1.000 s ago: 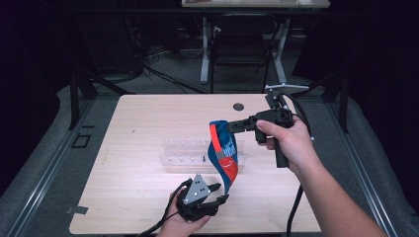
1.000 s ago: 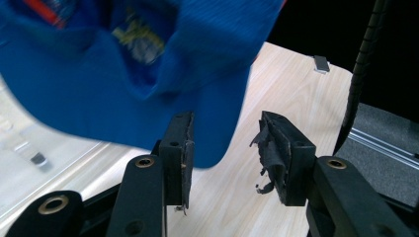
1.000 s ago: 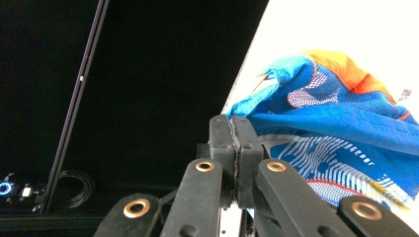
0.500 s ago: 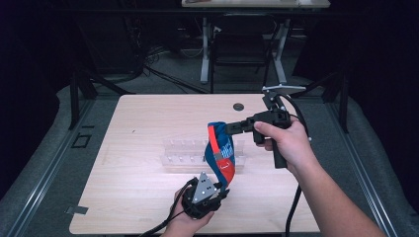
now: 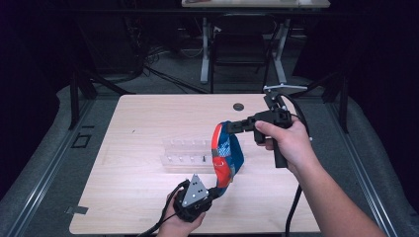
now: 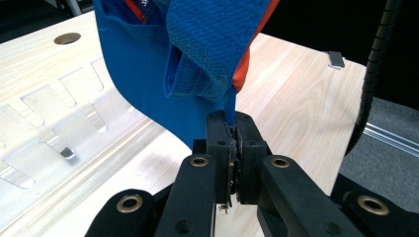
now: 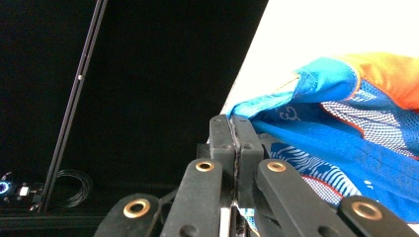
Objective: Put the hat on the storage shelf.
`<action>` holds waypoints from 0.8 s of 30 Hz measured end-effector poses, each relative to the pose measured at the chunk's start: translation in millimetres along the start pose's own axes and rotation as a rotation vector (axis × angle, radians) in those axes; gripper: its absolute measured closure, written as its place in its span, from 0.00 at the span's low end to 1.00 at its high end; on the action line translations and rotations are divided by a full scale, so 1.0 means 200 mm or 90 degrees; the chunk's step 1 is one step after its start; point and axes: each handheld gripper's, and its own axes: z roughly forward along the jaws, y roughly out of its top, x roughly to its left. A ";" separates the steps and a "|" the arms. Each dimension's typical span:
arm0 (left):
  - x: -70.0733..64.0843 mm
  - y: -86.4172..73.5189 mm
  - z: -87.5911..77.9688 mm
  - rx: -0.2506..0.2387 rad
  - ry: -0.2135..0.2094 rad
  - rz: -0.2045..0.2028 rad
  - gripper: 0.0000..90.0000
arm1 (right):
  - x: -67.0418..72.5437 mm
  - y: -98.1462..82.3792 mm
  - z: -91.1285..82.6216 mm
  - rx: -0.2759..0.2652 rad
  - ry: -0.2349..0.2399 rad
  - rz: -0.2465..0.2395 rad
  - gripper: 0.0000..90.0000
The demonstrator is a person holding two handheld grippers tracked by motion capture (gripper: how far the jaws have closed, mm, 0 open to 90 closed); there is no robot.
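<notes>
Above table [image 5: 148,128]: both grippers [image 5: 217,190] clamp blue-orange garment [image 5: 227,153].

The blue and orange fabric item [image 6: 197,54] is cut off by the top edge in the left gripper view, and its pinched edge is hidden between the closed jaws. The clear plastic rack [image 5: 190,154] on the worktop [image 5: 133,123] is partly screened at its 3 o'clock end by the fabric, its contents too small to tell. In the right gripper view the fabric runs out at 3 o'clock.
</notes>
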 end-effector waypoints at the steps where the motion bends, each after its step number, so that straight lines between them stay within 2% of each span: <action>1: 0.00 0.00 0.00 -0.001 0.004 0.003 0.98 | 0.00 0.00 0.00 0.000 0.000 0.000 1.00; 2: 0.00 0.00 -0.01 0.003 0.011 0.008 0.98 | 0.00 0.00 0.00 0.000 -0.001 0.000 1.00; 9: 0.00 -0.01 -0.03 0.003 0.012 0.006 0.98 | 0.00 0.00 0.00 0.000 0.002 -0.002 1.00; 24: 0.05 0.01 -0.11 -0.026 0.034 0.010 0.98 | 0.02 -0.03 -0.03 0.000 0.014 -0.013 1.00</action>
